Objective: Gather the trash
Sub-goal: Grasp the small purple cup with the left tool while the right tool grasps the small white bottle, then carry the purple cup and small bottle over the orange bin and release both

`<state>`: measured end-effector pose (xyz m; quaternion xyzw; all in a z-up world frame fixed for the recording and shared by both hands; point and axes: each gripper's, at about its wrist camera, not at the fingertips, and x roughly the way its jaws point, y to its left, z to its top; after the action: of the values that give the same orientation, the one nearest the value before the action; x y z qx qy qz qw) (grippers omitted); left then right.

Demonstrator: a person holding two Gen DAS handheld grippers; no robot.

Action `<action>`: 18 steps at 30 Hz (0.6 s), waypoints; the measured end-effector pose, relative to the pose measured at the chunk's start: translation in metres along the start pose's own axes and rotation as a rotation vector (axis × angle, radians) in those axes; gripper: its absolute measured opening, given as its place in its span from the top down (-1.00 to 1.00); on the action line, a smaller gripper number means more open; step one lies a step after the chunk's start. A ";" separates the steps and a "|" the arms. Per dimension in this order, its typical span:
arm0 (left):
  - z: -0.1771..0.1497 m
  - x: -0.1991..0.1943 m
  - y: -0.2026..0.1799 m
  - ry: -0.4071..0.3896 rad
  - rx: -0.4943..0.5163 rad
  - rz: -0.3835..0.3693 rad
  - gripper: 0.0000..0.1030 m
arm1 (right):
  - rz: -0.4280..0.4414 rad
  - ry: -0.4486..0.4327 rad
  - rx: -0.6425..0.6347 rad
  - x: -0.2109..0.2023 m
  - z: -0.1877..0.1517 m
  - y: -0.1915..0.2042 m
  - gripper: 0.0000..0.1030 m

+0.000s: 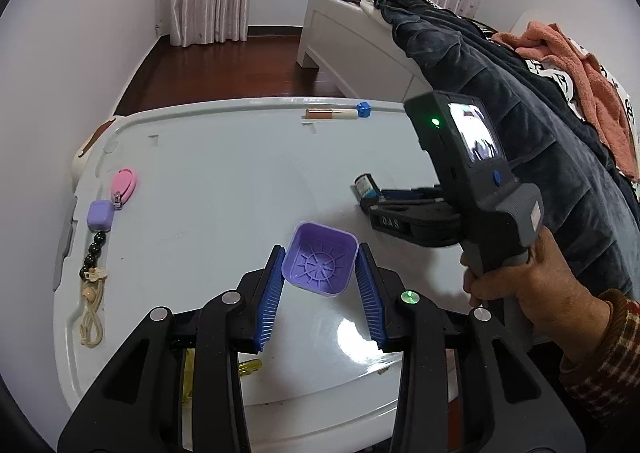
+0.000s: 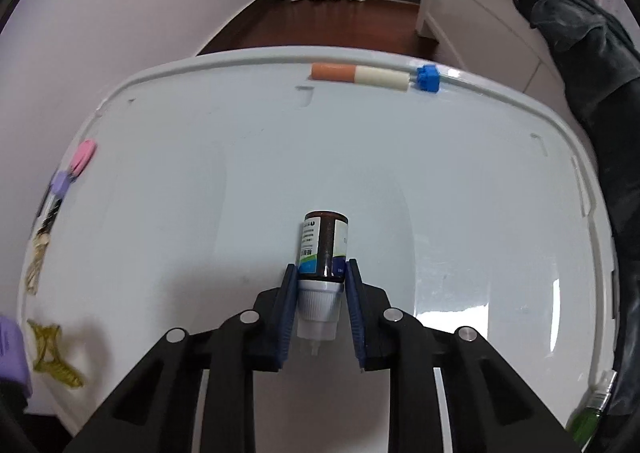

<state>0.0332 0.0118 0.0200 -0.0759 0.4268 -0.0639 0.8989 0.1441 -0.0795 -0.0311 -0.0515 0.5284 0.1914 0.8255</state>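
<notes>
A small brown bottle (image 2: pixel 324 241) with a white cap lies on the white plastic lid (image 2: pixel 200 193). My right gripper (image 2: pixel 322 273) is shut on it, its blue pads pressing at the cap and shoulder. The left wrist view shows that bottle (image 1: pixel 365 187) at the tip of the right gripper (image 1: pixel 378 205), which a hand (image 1: pixel 520 285) holds by the handle. My left gripper (image 1: pixel 320 249) is shut on a purple square cup (image 1: pixel 320 265), held just above the lid with its ribbed bottom facing the camera.
An orange and cream tube (image 2: pixel 360 75) and a blue block (image 2: pixel 427 79) lie along the lid's far rim. A pink nail clipper (image 1: pixel 125 183), purple case (image 1: pixel 100 215) and bead string (image 1: pixel 94 253) sit at the left edge, with a yellow hair clip (image 2: pixel 54 353) nearer. A bed with dark clothes (image 1: pixel 500 93) stands to the right.
</notes>
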 end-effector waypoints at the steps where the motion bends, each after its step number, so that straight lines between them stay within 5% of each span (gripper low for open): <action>1: 0.000 0.000 0.000 -0.002 -0.001 -0.002 0.30 | 0.008 -0.001 -0.007 -0.002 -0.003 -0.001 0.54; 12: -0.007 -0.013 -0.011 -0.003 0.024 -0.012 0.30 | 0.094 -0.116 -0.015 -0.085 -0.044 0.000 0.54; 18: -0.063 -0.045 -0.043 0.028 0.059 -0.055 0.31 | 0.186 -0.094 -0.121 -0.145 -0.134 0.021 0.54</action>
<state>-0.0460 -0.0270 0.0229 -0.0602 0.4349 -0.1019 0.8927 -0.0314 -0.1366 0.0425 -0.0429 0.4793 0.3008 0.8234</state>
